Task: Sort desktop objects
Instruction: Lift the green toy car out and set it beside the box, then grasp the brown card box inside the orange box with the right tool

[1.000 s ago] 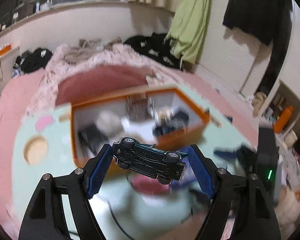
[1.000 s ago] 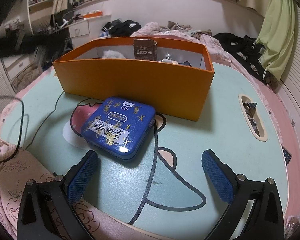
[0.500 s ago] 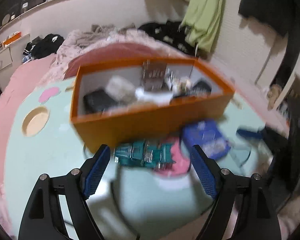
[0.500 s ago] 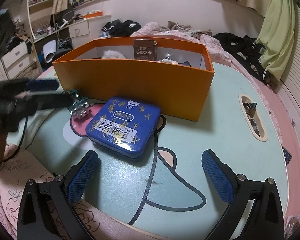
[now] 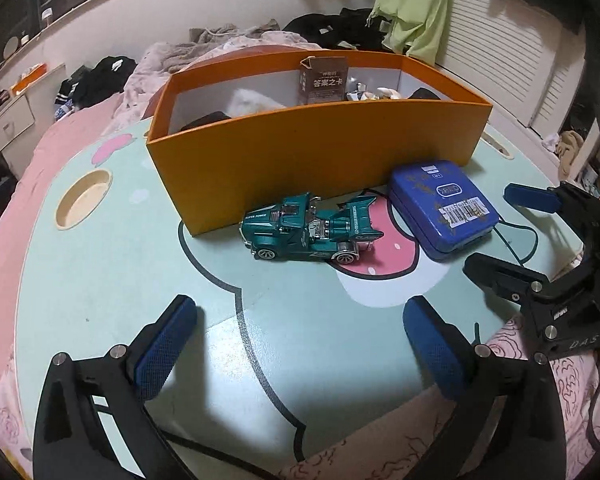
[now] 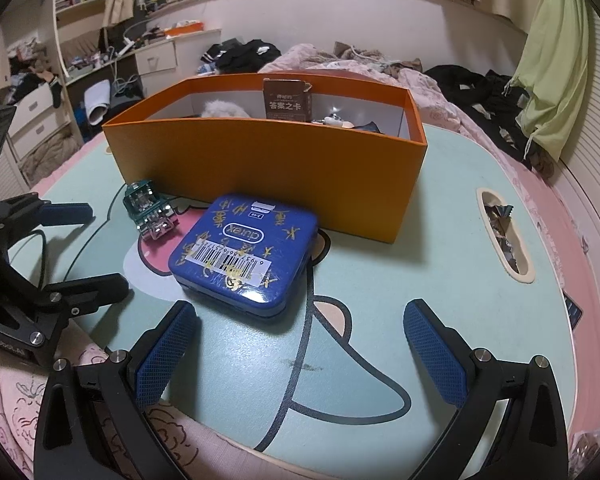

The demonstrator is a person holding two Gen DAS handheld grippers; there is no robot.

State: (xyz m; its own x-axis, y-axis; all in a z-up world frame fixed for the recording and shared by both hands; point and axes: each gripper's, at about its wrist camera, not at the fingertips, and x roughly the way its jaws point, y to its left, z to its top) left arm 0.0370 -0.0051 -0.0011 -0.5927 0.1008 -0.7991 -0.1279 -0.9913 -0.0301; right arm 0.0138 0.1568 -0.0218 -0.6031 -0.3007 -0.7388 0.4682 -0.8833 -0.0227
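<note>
My left claw [image 5: 300, 344] had just opened wide, empty; the toy car [image 5: 312, 230] sat at twelve o'clock against the orange box [image 5: 316, 152]. I'd close across its flanks. Right claw [image 6: 300, 348] gaped, empty.

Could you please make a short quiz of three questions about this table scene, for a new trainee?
1. True or false: the teal toy car lies inside the orange box.
2. What stands nearest the right tongs?
A. the blue tin
B. the brown card box
C. the toy car
3. Fill in: both the left tongs and the right tongs are ____ and hold nothing.

Key:
1. False. It stands on the table, in front of the box.
2. A
3. open
</note>
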